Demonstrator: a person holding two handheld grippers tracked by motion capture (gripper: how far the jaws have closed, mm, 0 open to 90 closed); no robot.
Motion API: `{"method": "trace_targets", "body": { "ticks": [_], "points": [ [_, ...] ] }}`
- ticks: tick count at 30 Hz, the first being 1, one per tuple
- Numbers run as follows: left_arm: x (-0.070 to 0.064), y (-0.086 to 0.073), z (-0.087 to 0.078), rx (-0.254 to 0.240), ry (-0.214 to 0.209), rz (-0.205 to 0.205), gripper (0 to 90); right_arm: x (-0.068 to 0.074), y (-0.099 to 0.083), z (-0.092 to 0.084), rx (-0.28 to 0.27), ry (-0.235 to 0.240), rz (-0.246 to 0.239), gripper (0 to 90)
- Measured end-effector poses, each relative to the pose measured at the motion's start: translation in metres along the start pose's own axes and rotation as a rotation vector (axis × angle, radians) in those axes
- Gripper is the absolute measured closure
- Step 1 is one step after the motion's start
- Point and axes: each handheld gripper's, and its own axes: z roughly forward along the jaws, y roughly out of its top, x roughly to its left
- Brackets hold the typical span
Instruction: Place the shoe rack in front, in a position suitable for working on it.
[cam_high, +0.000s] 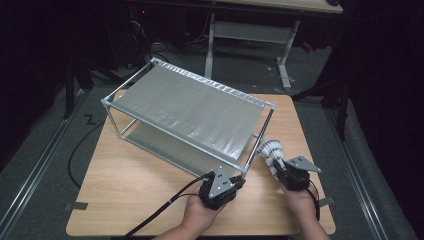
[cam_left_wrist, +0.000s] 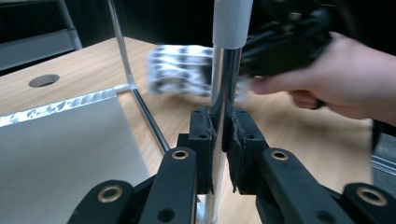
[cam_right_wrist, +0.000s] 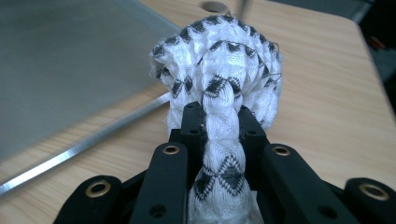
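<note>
A metal two-shelf rack (cam_high: 190, 107) with grey shelves stands slantwise on the wooden table (cam_high: 140, 190). My left gripper (cam_high: 239, 181) is at the rack's near right corner, shut on the shiny upright post (cam_left_wrist: 225, 88); both pads (cam_left_wrist: 201, 135) press its sides. To the right, my right gripper (cam_high: 280, 167) holds a bunched white cloth with a black diamond pattern (cam_high: 271, 150) just off the rack's corner. In the right gripper view the jaws (cam_right_wrist: 223, 123) pinch a rolled fold of the cloth (cam_right_wrist: 224, 60), and the rest bulges above them. The cloth (cam_left_wrist: 180, 70) appears blurred behind the post.
The rack's lower shelf (cam_right_wrist: 60, 60) and its bright edge rail lie left of the cloth. A round hole (cam_left_wrist: 43, 80) is in the tabletop. A black cable (cam_high: 155, 212) trails from the left gripper over the front edge. Another desk's legs (cam_high: 285, 55) stand behind.
</note>
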Motion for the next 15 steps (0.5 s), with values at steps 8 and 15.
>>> {"method": "trace_targets", "body": {
  "ticks": [8, 15],
  "points": [
    [-0.005, -0.012, -0.025, -0.016, -0.007, 0.001, 81.3, 0.059, 0.026, 0.049, 0.067, 0.146, -0.143, 77.4],
    [0.004, -0.019, -0.044, -0.015, 0.021, -0.001, 81.4, 0.067, 0.022, 0.081, 0.204, 0.210, -0.150, 78.0]
  ]
}}
